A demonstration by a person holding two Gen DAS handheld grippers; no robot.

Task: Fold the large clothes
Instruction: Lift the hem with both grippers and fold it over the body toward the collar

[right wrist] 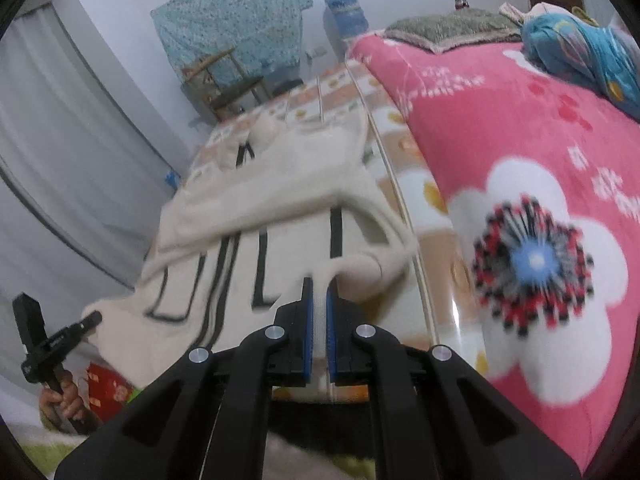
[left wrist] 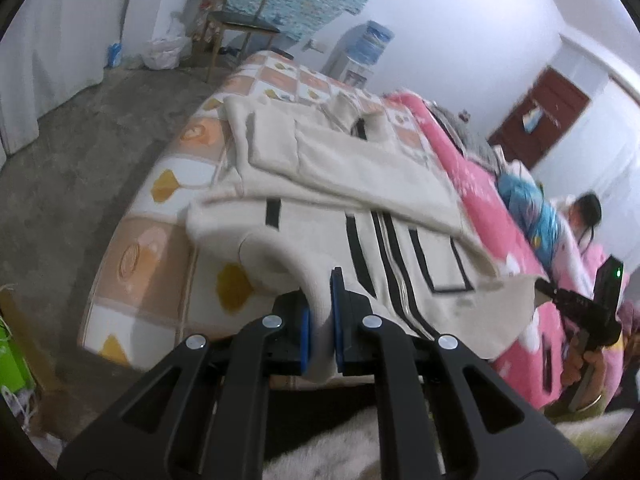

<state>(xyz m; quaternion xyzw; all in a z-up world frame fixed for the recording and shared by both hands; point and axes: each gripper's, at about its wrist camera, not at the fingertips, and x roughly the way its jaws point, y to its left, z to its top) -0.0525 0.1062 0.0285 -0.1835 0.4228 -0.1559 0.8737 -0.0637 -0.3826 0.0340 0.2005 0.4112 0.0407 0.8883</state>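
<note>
left tongs (left wrist: 320, 316) and right tongs (right wrist: 319, 320) each clamp the cream garment (left wrist: 360, 168), frame centre, over the bed (left wrist: 160, 240).

We see the left gripper (left wrist: 322, 316) at lower centre of its own view, blue pads pinched on cream cloth — the right gripper (right wrist: 319, 322) likewise. Each tool also shows at the other view's edge, gripped by a bare hand (left wrist: 582, 368).

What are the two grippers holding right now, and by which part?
Both hold the cream garment with black stripes. The left gripper and the right gripper each have jaws shut on a fold of its near edge.
</note>
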